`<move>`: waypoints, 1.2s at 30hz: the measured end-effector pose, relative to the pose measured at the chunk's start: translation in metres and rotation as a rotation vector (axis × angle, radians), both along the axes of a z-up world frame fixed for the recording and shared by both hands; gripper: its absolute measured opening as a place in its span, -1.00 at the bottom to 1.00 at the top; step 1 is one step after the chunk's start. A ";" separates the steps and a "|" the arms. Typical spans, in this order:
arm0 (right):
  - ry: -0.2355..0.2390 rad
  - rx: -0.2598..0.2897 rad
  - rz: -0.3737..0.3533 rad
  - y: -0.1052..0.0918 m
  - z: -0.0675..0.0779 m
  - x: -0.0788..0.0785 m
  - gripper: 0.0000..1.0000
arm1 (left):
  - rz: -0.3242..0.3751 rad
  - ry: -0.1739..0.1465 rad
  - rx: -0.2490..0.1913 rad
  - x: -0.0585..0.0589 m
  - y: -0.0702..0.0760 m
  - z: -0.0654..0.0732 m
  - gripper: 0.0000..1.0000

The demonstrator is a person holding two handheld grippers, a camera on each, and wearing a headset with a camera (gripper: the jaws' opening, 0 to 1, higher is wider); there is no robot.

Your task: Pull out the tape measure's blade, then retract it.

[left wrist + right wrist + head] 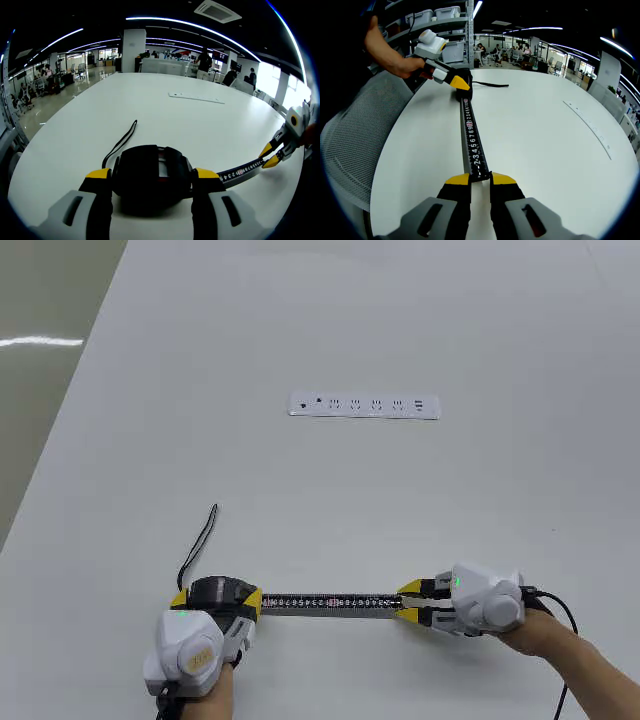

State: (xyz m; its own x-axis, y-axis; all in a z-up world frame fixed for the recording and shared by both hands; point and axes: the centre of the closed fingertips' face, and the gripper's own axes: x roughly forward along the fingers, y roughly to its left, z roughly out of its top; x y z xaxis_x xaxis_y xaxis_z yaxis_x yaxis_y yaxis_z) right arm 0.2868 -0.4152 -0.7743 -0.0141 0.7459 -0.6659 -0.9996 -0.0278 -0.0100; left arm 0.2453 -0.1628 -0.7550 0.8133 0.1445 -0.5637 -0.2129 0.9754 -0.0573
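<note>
So, big white table [420,330], with a power strip [364,406] lying flat well off toward the far side, nicely out of my way. Down at the near edge is the tape measure [222,590]. My left gripper [151,175] is clamped across its black case, one jaw on each flank, pinning it to the tabletop. Reckon that's the whole point of that grip: the case needs an anchor or it'd just slide along with the pull.

My right gripper [408,601] sits well apart to the right, jaws pinched on the end of the blade [330,601]. The blade runs flat and straight along the table between the two grippers, numbers up. Low and level makes sense, since a blade lifted high would probably buckle.

Judging by that, the pull-out half looks about done and the retract is not yet started. For that I'd guess walking the right side back toward the case slowly rather than just letting go, since a sprung blade can whip.

Smallest bit: the thin black strap [200,538] trails off the case away from me, loose on the table and not touching either gripper.
</note>
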 end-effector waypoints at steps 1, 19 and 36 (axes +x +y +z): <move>0.000 0.000 0.001 0.001 0.000 0.000 -0.75 | 0.000 0.000 -0.001 0.000 0.000 0.000 0.22; 0.003 0.012 0.011 0.019 0.002 -0.004 -0.75 | -0.004 0.001 -0.010 -0.001 0.001 0.000 0.22; 0.000 0.021 0.018 0.033 0.002 -0.005 -0.76 | -0.006 0.002 -0.015 -0.001 0.001 0.000 0.22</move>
State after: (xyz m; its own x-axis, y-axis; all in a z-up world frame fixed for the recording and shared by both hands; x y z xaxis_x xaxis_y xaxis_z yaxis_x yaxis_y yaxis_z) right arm 0.2815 -0.3819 -0.7725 -0.0276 0.7596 -0.6498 -0.9989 -0.0455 -0.0107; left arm 0.2447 -0.1620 -0.7547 0.8131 0.1312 -0.5671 -0.2072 0.9757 -0.0713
